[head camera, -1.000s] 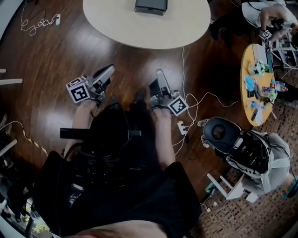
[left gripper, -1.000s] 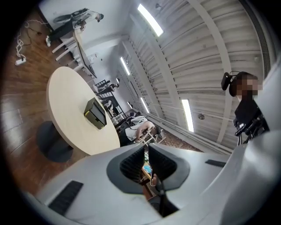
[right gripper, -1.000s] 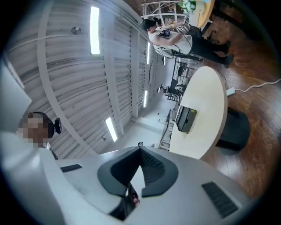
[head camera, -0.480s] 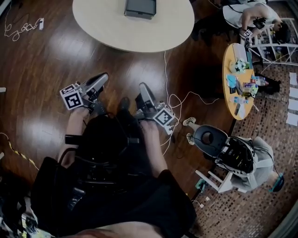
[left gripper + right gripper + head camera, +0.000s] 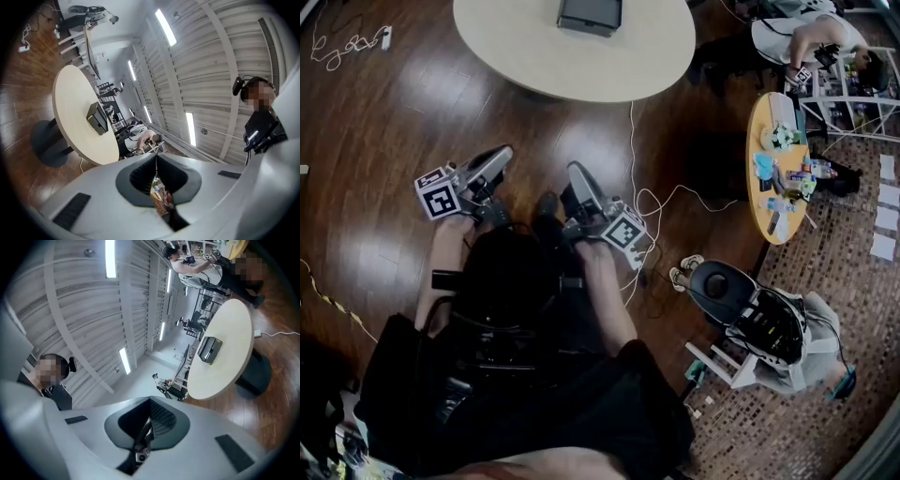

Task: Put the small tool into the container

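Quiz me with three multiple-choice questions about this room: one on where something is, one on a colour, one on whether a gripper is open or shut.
1. Where is the dark box?
A) on the floor
B) on the round pale table
C) on a shelf

2. What colour is the top of the small side table that carries the little items?
A) yellow
B) blue
C) black

3. How do the jaws of the right gripper stand?
A) wide apart
B) clamped on a box
C) shut, with nothing between them

Answers:
1 B: the head view shows the box resting on the pale round top.
2 A: its oval top is plainly yellow in the head view.
3 C: the right gripper view shows its jaws together with nothing gripped.
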The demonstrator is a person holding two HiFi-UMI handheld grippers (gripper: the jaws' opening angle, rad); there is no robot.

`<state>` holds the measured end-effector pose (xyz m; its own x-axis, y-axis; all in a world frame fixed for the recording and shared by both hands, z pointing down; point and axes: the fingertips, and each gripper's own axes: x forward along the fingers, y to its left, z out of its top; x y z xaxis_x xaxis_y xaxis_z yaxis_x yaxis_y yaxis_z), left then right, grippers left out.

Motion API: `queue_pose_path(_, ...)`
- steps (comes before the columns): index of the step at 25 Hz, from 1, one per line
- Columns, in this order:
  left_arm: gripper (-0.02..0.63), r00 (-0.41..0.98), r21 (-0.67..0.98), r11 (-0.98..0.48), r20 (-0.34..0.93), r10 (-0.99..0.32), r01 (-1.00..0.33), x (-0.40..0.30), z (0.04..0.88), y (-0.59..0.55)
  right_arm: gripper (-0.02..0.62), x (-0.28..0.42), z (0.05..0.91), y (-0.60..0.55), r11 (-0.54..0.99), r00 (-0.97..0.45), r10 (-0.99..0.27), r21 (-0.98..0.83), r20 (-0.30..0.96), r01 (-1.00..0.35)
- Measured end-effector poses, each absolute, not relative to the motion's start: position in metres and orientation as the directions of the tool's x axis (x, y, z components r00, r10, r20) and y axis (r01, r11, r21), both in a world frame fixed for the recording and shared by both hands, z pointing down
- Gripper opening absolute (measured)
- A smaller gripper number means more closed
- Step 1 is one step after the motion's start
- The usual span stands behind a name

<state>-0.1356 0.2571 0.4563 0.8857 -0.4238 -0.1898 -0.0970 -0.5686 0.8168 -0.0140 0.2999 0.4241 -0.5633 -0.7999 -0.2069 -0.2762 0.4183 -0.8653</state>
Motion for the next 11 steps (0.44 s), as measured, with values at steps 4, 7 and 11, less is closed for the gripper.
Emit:
queue_pose_path(4,-0.005,0.884,0.813,-0.582,-0.259,-0.389,-0.018,-0.133,0.447,0.267,-0.018,-0.017,0.419,0.307,0.430,-0.565,-0.797,-0.858,-0.215,-0.281)
queue_pose_path(7,-0.005,0.858,0.807,-0.590,-0.323,-0.399,0.030,-0.138,0.438,0.266,-0.018,-0.017,0.416,0.310,0.439,-0.559,-0.798,-0.854,-0.226,-0.281)
queue_pose_path(11,0.005,0.867,0.767,-0.641,-0.327,-0.377,0.010,-0.132,0.430,0.260,-0.018,-0.011,0.412,0.307,0.462,-0.556,-0.793,-0.840,-0.249,-0.283)
